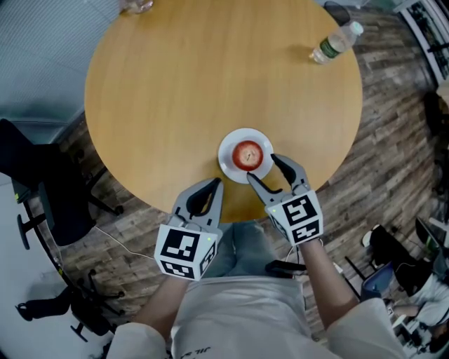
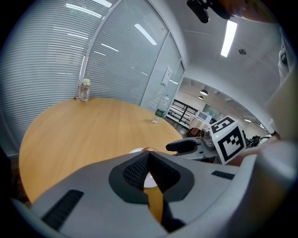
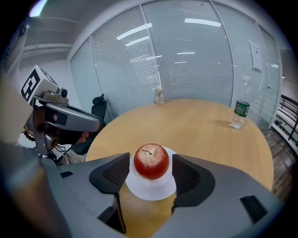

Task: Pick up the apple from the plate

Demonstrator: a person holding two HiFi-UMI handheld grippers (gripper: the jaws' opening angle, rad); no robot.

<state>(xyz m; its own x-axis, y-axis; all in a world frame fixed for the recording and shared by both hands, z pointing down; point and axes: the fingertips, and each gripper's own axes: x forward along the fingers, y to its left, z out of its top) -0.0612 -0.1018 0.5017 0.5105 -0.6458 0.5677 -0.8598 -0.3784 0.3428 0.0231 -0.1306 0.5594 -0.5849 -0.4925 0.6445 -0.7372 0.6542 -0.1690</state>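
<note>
A red apple (image 1: 248, 155) (image 3: 151, 161) sits stem up on a small white plate (image 1: 230, 165) (image 3: 151, 189) near the front edge of the round wooden table (image 1: 210, 84). My right gripper (image 1: 263, 167) (image 3: 150, 169) is open; its two dark pads flank the apple from the near side without pressing on it. To the left, my left gripper (image 1: 214, 184) (image 2: 149, 155) is shut and empty, over the table's front edge and apart from the plate. The left gripper view shows only a sliver of plate (image 2: 136, 150) past its closed tips.
A plastic water bottle (image 1: 335, 42) (image 3: 240, 110) lies at the table's far right. A small glass jar (image 1: 135, 5) (image 2: 84, 90) stands at the far edge. A black office chair (image 1: 42, 182) is left of the table; glass walls with blinds lie behind.
</note>
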